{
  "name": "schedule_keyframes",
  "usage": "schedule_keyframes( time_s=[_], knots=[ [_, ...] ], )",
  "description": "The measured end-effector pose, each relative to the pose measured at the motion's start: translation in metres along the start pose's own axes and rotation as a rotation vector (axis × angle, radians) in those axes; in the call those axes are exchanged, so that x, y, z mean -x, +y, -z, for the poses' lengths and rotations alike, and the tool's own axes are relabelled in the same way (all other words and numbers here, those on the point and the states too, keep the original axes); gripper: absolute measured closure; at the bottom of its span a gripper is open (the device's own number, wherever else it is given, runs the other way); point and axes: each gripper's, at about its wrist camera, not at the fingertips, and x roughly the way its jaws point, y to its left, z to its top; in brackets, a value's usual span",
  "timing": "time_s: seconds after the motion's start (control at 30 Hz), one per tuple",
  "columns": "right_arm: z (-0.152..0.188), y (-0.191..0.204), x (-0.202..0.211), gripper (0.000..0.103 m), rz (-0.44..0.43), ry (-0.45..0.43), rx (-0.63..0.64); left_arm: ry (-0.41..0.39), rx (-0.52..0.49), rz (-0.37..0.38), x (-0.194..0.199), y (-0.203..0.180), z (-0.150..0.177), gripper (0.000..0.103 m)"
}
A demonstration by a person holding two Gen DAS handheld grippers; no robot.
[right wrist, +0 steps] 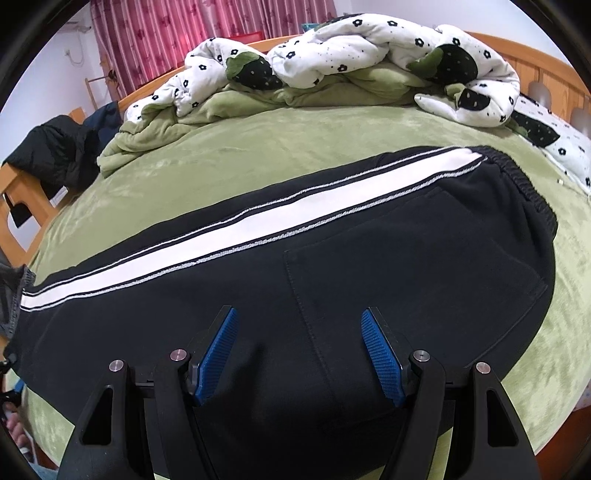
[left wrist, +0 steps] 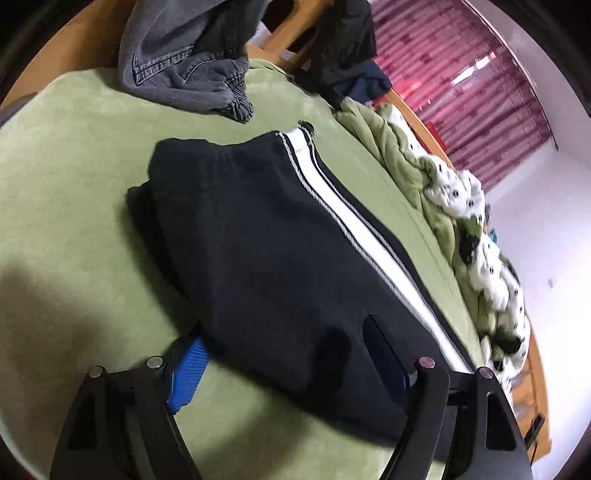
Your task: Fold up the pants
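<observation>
Black pants point(left wrist: 266, 236) with a white side stripe lie folded flat on the green bed cover point(left wrist: 74, 184). In the right wrist view the pants point(right wrist: 369, 240) show a back pocket and the elastic waistband at the right. My left gripper point(left wrist: 284, 343) is open, its blue pads astride the near edge of the pants, the cloth lying between the jaws. My right gripper point(right wrist: 297, 317) is open just above the pants near the pocket seam, holding nothing.
Grey jeans point(left wrist: 184, 62) lie heaped at the far end of the bed. A white flowered quilt point(right wrist: 332, 51) and green blanket are bunched along the far side. Dark clothes point(right wrist: 55, 155) hang on a wooden frame. Red curtains point(right wrist: 166, 33) behind.
</observation>
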Motion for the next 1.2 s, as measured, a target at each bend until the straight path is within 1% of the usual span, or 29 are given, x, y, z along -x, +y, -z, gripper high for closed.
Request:
schedule_keyframes(
  time_s=[0.07,0.1,0.13,0.17,0.2,0.23,0.27,0.33,0.37,0.4,0.43,0.47,0.5,0.53,0.6,0.67,0.73,0.77,0.83,0.87,0.9,0.93,0.97,1.0,1.03,1.07,1.13,1.17,1.2],
  knots=[
    [0.001,0.000,0.001,0.034,-0.008,-0.004,-0.008,-0.027,0.050,0.001,-0.001,0.003,-0.007,0.046],
    [0.001,0.000,0.002,0.034,-0.011,-0.004,-0.011,-0.034,0.062,-0.014,-0.002,0.005,-0.011,0.078],
    [0.001,0.001,0.002,0.034,-0.013,-0.004,-0.012,-0.036,0.062,-0.024,-0.002,0.006,-0.014,0.091],
    [0.000,0.001,0.002,0.034,-0.012,-0.004,-0.008,-0.029,0.051,0.012,0.002,0.008,-0.020,0.092],
    [0.000,0.002,0.003,0.034,-0.009,-0.005,0.000,-0.043,0.037,0.027,0.010,0.007,-0.024,0.092],
    [-0.001,0.003,0.005,0.034,-0.003,-0.009,0.018,-0.057,-0.002,0.020,0.018,0.002,-0.025,0.092],
    [-0.002,0.004,0.006,0.034,0.002,-0.015,0.033,-0.079,-0.065,-0.003,0.028,-0.007,-0.024,0.092],
    [-0.004,0.006,0.009,0.034,0.013,-0.033,0.070,-0.078,-0.107,-0.033,0.033,-0.011,-0.019,0.092],
    [-0.006,0.006,0.010,0.034,0.012,-0.039,0.087,-0.062,-0.119,-0.062,0.030,-0.011,-0.016,0.092],
    [-0.008,0.007,0.008,0.034,0.008,-0.038,0.102,-0.031,-0.134,-0.099,0.022,-0.009,-0.014,0.090],
    [-0.010,0.007,0.005,0.034,0.003,-0.032,0.112,-0.003,-0.140,-0.119,0.017,-0.005,-0.012,0.085],
    [-0.014,0.009,0.000,0.034,-0.002,-0.022,0.125,0.034,-0.125,-0.129,0.013,0.002,-0.011,0.084],
    [-0.017,0.011,-0.002,0.034,-0.006,-0.016,0.134,0.041,-0.117,-0.125,0.015,0.004,-0.011,0.081],
    [-0.023,0.015,-0.007,0.034,-0.017,-0.010,0.161,0.032,-0.128,-0.129,0.023,0.004,-0.008,0.075],
    [-0.035,0.025,-0.013,0.034,-0.023,-0.019,0.226,0.033,-0.214,-0.144,0.036,-0.004,-0.003,0.073],
    [-0.047,0.035,-0.018,0.034,-0.026,-0.037,0.287,0.067,-0.330,-0.121,0.048,-0.017,0.007,0.073],
    [-0.064,0.049,-0.028,0.034,-0.054,-0.050,0.357,0.069,-0.381,-0.108,0.055,-0.028,0.010,0.073],
    [-0.071,0.054,-0.035,0.034,-0.072,-0.048,0.384,0.052,-0.407,-0.096,0.060,-0.037,0.009,0.073],
    [-0.085,0.068,-0.052,0.034,-0.100,-0.034,0.440,0.018,-0.429,-0.065,0.064,-0.052,0.000,0.072],
    [-0.090,0.074,-0.061,0.034,-0.115,-0.024,0.469,0.011,-0.430,-0.050,0.063,-0.059,-0.007,0.068],
    [-0.094,0.079,-0.069,0.034,-0.125,-0.017,0.492,0.002,-0.424,-0.041,0.059,-0.064,-0.015,0.058],
    [-0.098,0.085,-0.082,0.034,-0.137,-0.005,0.522,-0.015,-0.414,-0.039,0.055,-0.069,-0.022,0.050],
    [-0.100,0.089,-0.091,0.034,-0.143,0.006,0.546,-0.046,-0.401,-0.048,0.044,-0.079,-0.032,0.049],
    [-0.101,0.093,-0.101,0.034,-0.146,0.018,0.572,-0.056,-0.403,-0.054,0.036,-0.083,-0.040,0.048],
    [-0.101,0.097,-0.115,0.034,-0.145,0.041,0.602,-0.061,-0.408,-0.068,0.026,-0.089,-0.047,0.048],
    [-0.101,0.098,-0.124,0.034,-0.146,0.063,0.621,-0.062,-0.409,-0.100,0.014,-0.093,-0.056,0.048],
    [-0.099,0.099,-0.145,0.039,-0.164,0.123,0.658,-0.058,-0.402,-0.155,-0.009,-0.097,-0.074,0.048],
    [-0.097,0.099,-0.150,0.039,-0.172,0.133,0.677,-0.050,-0.395,-0.197,-0.024,-0.096,-0.087,0.048],
    [-0.096,0.100,-0.151,0.039,-0.177,0.128,0.688,-0.051,-0.396,-0.213,-0.033,-0.095,-0.096,0.048]
  ],
)
